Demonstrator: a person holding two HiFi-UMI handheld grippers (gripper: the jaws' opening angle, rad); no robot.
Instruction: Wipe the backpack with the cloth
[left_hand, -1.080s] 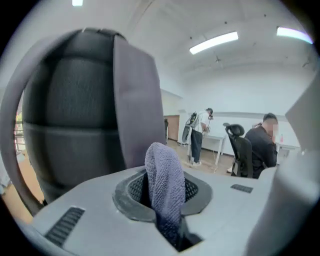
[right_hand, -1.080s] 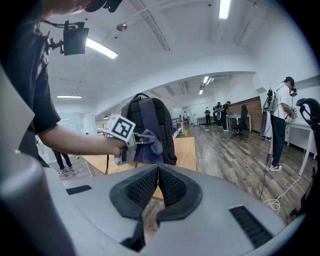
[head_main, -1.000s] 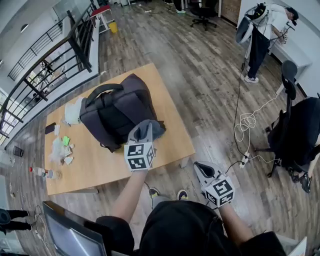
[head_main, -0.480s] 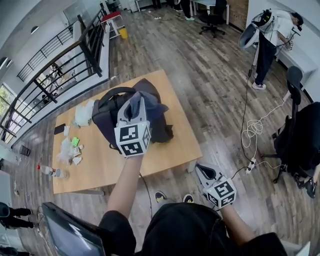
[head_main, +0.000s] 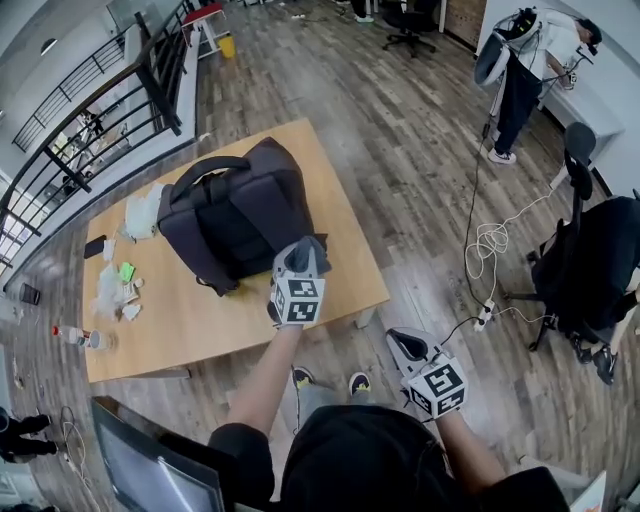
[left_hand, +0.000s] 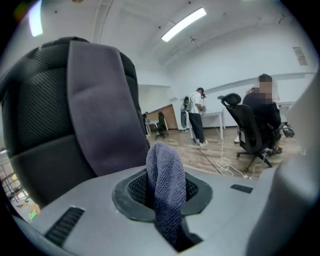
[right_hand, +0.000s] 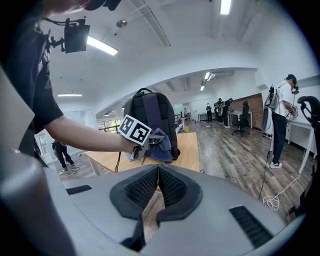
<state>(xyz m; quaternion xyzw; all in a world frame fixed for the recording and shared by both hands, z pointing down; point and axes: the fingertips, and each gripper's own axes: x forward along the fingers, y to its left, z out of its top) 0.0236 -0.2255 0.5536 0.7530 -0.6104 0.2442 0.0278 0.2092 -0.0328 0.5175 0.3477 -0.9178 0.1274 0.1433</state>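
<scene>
A dark grey backpack (head_main: 240, 215) stands upright on the wooden table (head_main: 330, 300); it also shows as the backpack (left_hand: 75, 100) and the backpack (right_hand: 150, 120). My left gripper (head_main: 297, 262) is shut on a blue-grey cloth (head_main: 308, 250), low against the backpack's near side. The cloth (left_hand: 165, 187) sticks up between the pads, right in front of the bag. The cloth (right_hand: 159, 142) hangs from that gripper in the right gripper view. My right gripper (head_main: 405, 345) is shut with nothing in it, held off the table's near corner over the floor.
Crumpled tissues, a green scrap (head_main: 128, 272), a phone (head_main: 100, 247) and a bottle (head_main: 85, 340) lie on the table's left part. A railing (head_main: 110, 100) runs at the left. Cables and a power strip (head_main: 485, 315) lie on the floor beside an office chair (head_main: 590, 270). A person (head_main: 525, 70) stands far right.
My left gripper rose with the cloth up the backpack, then came back down to its lower near side. The right gripper has stayed where it was.
</scene>
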